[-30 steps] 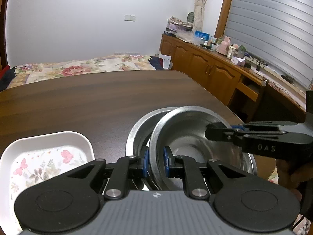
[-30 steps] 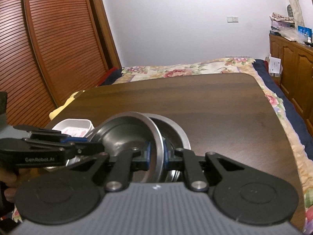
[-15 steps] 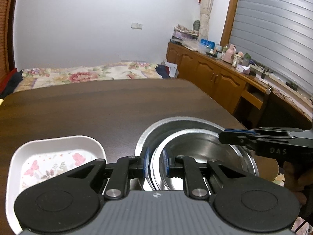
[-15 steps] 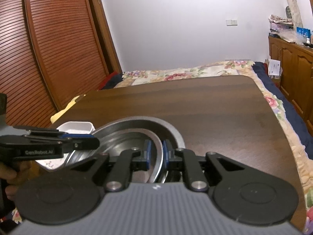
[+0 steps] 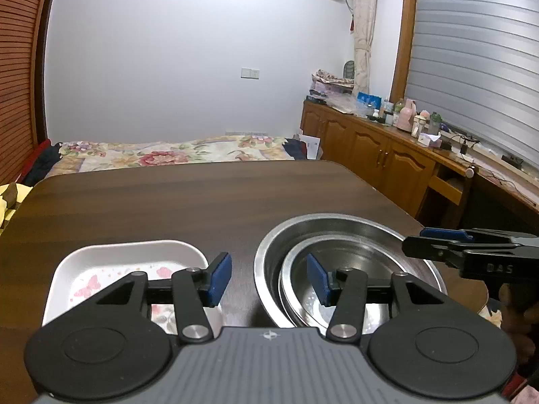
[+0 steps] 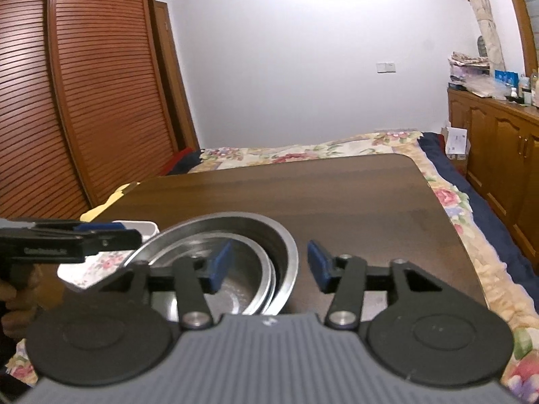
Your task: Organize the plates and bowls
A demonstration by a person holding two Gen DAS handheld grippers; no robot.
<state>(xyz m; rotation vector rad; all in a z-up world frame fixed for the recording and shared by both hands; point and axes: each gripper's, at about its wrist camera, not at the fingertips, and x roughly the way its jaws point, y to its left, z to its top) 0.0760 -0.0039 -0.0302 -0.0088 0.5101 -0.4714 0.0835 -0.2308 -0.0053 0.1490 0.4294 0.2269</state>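
Note:
A small steel bowl (image 5: 337, 266) sits nested inside a larger steel bowl (image 5: 337, 224) on the dark wooden table (image 5: 188, 195). A white square plate with a flower print (image 5: 111, 266) lies to their left. My left gripper (image 5: 268, 278) is open and empty, its jaws straddling the left rim of the bowls. My right gripper (image 6: 268, 267) is open and empty over the right rim of the large bowl (image 6: 286, 245), with the small bowl (image 6: 242, 276) inside. Each gripper shows from the side in the other's view, the right one (image 5: 438, 240) and the left one (image 6: 101, 232).
The table's right edge (image 6: 454, 235) borders a bed with a floral cover (image 6: 488, 269). Wooden cabinets with clutter (image 5: 404, 155) stand to the right. A slatted wooden wardrobe (image 6: 67, 101) stands on the left.
Both grippers held the small bowl by its rim, lowered it into the large bowl, then opened and let go. The small bowl now rests nested inside.

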